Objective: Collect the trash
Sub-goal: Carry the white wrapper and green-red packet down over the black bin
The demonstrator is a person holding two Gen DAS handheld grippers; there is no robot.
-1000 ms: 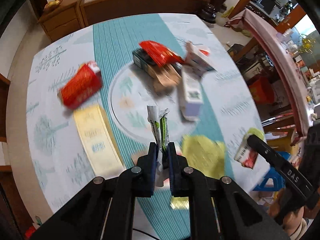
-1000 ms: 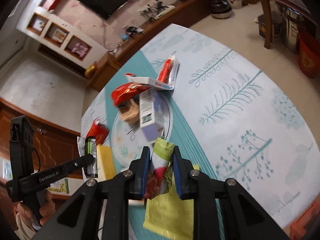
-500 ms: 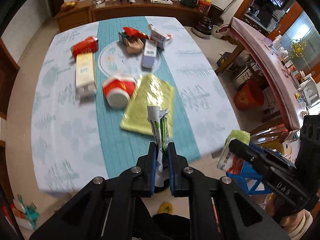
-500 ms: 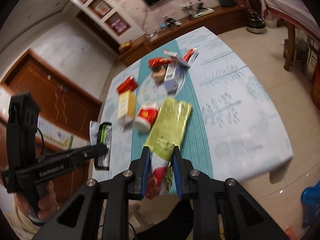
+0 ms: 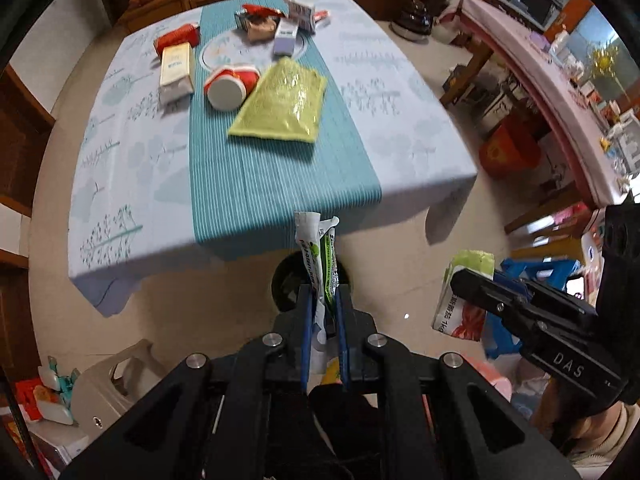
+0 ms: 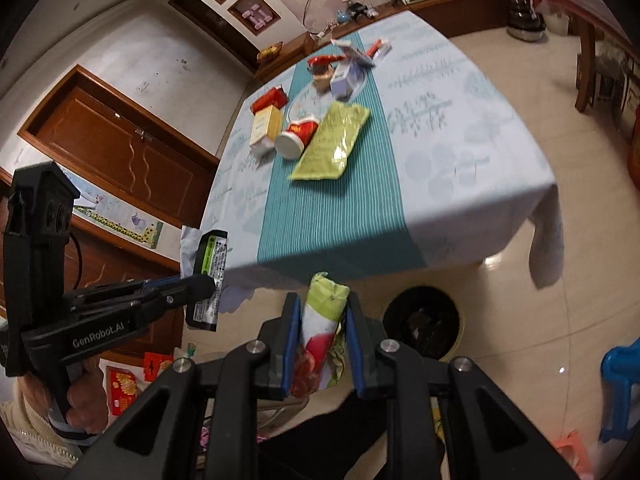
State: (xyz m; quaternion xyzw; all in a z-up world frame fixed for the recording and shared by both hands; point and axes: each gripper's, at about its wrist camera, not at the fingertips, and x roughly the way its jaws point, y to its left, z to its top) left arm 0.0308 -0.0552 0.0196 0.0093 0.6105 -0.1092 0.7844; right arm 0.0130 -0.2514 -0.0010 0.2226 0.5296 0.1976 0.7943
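While your left gripper [image 5: 323, 300] pinches a green-and-white wrapper [image 5: 318, 256], your right gripper [image 6: 320, 320] clamps a crumpled packet [image 6: 320, 320]; the black bin [image 6: 422, 326], lower center, looks partly filled.

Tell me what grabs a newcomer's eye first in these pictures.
Each gripper is shut on trash, held off the near table edge: the left gripper pinches a white-and-green wrapper, the right gripper a green-topped packet. Below them a round black bin stands on the floor. On the table, a yellow-green pouch stands out.
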